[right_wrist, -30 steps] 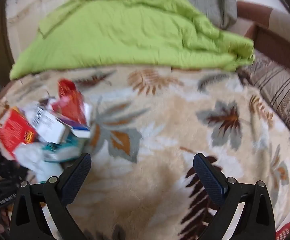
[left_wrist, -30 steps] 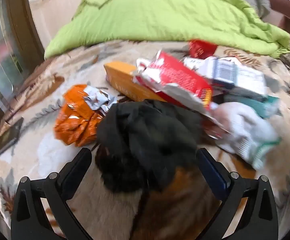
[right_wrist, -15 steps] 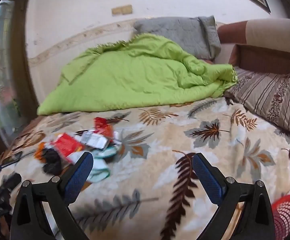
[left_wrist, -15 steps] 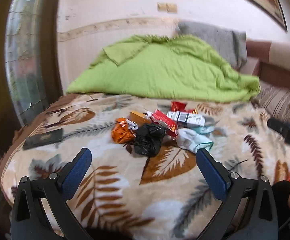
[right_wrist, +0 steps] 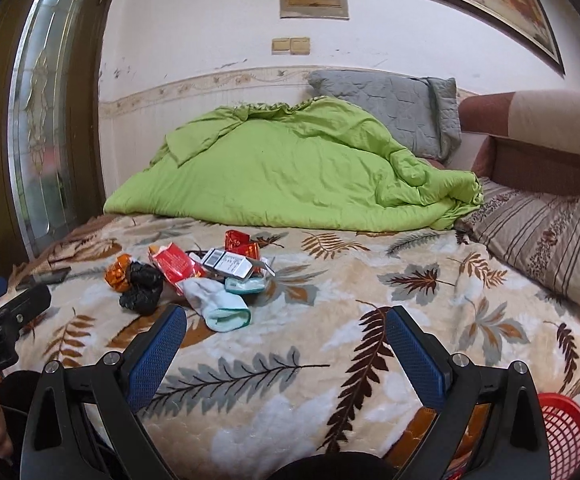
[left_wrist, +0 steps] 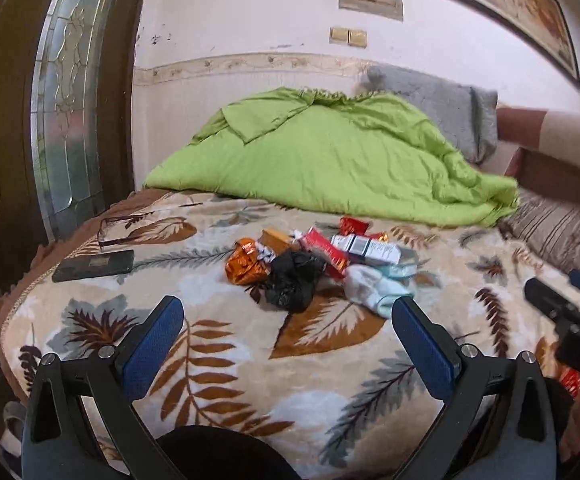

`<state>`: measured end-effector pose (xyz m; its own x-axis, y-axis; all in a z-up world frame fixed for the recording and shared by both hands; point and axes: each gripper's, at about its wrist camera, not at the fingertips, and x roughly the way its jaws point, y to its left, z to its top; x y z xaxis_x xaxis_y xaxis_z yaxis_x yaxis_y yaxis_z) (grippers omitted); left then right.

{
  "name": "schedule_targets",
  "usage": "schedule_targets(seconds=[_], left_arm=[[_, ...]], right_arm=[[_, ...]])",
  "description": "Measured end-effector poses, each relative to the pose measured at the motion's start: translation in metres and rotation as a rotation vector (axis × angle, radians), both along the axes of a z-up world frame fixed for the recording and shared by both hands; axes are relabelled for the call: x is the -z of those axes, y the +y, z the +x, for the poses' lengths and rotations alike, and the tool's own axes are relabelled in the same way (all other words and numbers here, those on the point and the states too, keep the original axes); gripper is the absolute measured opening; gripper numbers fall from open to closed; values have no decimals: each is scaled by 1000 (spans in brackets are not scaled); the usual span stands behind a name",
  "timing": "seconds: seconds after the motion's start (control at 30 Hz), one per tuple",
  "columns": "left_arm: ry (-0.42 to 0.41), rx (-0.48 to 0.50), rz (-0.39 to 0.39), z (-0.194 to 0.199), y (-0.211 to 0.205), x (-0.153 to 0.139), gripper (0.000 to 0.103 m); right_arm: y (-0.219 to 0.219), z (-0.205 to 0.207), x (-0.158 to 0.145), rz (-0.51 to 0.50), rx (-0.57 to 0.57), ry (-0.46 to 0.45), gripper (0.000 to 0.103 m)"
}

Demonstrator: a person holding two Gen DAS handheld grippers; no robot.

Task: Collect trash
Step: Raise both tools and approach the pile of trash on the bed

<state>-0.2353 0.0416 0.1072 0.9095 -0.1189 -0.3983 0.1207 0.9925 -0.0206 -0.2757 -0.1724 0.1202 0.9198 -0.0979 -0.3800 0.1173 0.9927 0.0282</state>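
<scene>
Your two views are evenly lit by soft daylight; the glass door panel (left_wrist: 63,120) at left glows pale and hazy. The white wall (right_wrist: 217,20) reads bright, not blown out. Shadows on the bed blanket (right_wrist: 330,292) are faint and diffuse. Fisheye bending curves the door and picture frame (left_wrist: 498,8); corners vignette to black. The left view is slightly soft, the right sharper.

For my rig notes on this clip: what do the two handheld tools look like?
Both match. The left tool and right tool each have two black angular plastic fingers with silver screws at the joints, tipped with blue textured pads. In the right wrist view the left tool's black body carries white lettering, only partly readable. No cables or sleeves can be seen.
</scene>
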Motion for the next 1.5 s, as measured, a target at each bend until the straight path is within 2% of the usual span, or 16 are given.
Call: schedule_targets(seconds=[0.37,0.73,1.5], left_arm=[[80,-11,12,18,1,18,103],[89,-8,22,19,-3,22,103],[99,-4,22,19,-2,23,103]], right_arm=[[1,16,9,-28,34,81,101],[-2,24,15,-16,42,121,100],[-3,23,18,-27,44,137,100]])
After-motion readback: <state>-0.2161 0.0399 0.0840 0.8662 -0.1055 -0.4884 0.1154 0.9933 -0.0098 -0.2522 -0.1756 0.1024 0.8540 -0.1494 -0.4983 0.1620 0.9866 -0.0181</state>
